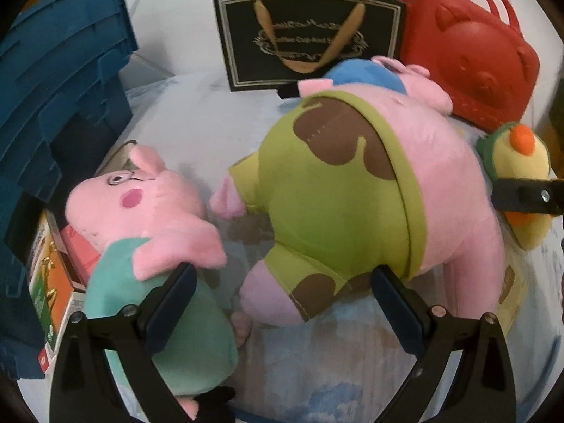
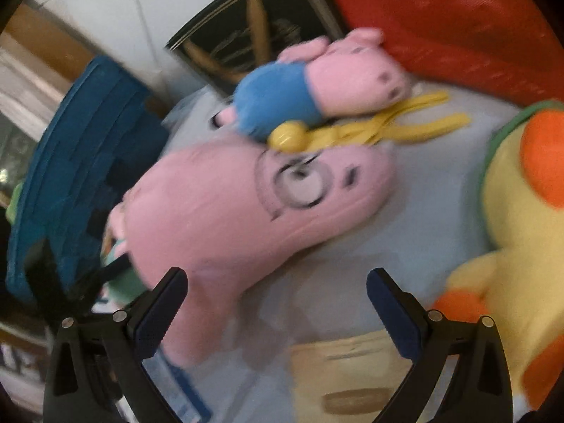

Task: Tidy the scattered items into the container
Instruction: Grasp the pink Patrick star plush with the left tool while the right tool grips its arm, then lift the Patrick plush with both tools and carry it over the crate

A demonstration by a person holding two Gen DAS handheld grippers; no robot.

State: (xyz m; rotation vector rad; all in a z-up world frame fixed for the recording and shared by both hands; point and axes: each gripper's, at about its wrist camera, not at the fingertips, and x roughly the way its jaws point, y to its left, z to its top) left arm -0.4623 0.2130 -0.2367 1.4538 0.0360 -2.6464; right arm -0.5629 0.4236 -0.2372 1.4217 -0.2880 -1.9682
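A big pink pig plush (image 1: 352,194) in a green, mud-patched outfit lies on the pale blue sheet, its head (image 2: 246,204) towards the right wrist camera. My left gripper (image 1: 283,275) is open, its fingers straddling the pig's lower leg without closing. A smaller pig plush in a teal dress (image 1: 151,232) lies under the left finger. The blue crate (image 1: 60,105) stands at the left. My right gripper (image 2: 276,275) is open above the sheet beside the big pig's head, holding nothing. A small pig in blue (image 2: 317,95) lies behind, over yellow plastic tongs (image 2: 370,127).
A yellow duck plush (image 2: 521,229) lies at the right, crossed in the left wrist view by a black finger (image 1: 525,194). A black gift bag (image 1: 306,38) and a red bag (image 1: 472,56) stand at the back. A printed box (image 1: 53,289) lies by the crate. A tan packet (image 2: 352,370) lies near.
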